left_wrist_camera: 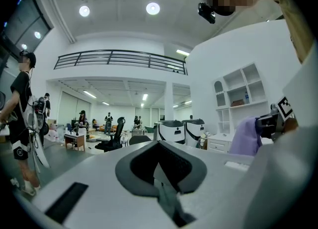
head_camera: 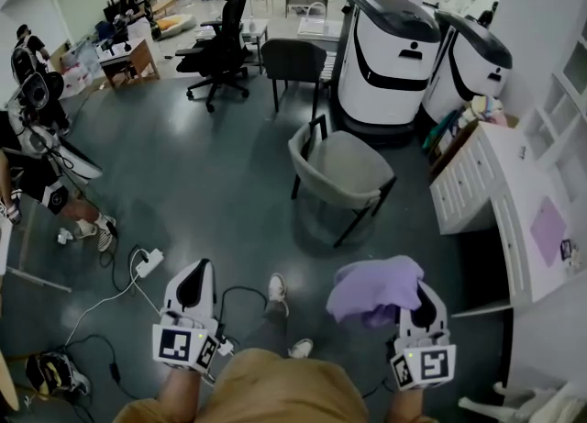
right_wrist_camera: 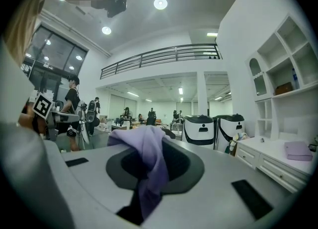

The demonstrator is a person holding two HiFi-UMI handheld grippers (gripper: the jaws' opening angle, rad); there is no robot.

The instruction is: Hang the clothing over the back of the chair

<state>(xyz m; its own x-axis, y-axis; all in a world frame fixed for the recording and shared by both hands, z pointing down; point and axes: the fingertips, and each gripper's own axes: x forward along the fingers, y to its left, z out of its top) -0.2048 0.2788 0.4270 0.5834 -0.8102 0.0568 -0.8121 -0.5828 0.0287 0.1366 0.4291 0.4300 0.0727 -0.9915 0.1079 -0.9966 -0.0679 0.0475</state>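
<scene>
In the head view a grey armchair [head_camera: 344,172] with dark legs stands on the floor ahead of me, well beyond both grippers. My right gripper [head_camera: 417,291] is shut on a crumpled lilac garment [head_camera: 371,288], which bunches over the jaws toward the left. In the right gripper view the same lilac garment [right_wrist_camera: 149,151] drapes over and down between the jaws of the right gripper [right_wrist_camera: 149,178]. My left gripper [head_camera: 195,272] is at lower left, jaws together with nothing in them; the left gripper [left_wrist_camera: 159,168] shows its closed seam, with the garment [left_wrist_camera: 246,136] off to the right.
Two large white machines [head_camera: 390,50] stand behind the armchair. A white drawer cabinet [head_camera: 477,178] runs along the right, with a purple folded item [head_camera: 548,228] on top. A black office chair [head_camera: 220,45] and a dark chair [head_camera: 293,65] are farther back. Cables and a power strip [head_camera: 147,263] lie left; a person [head_camera: 37,150] stands there.
</scene>
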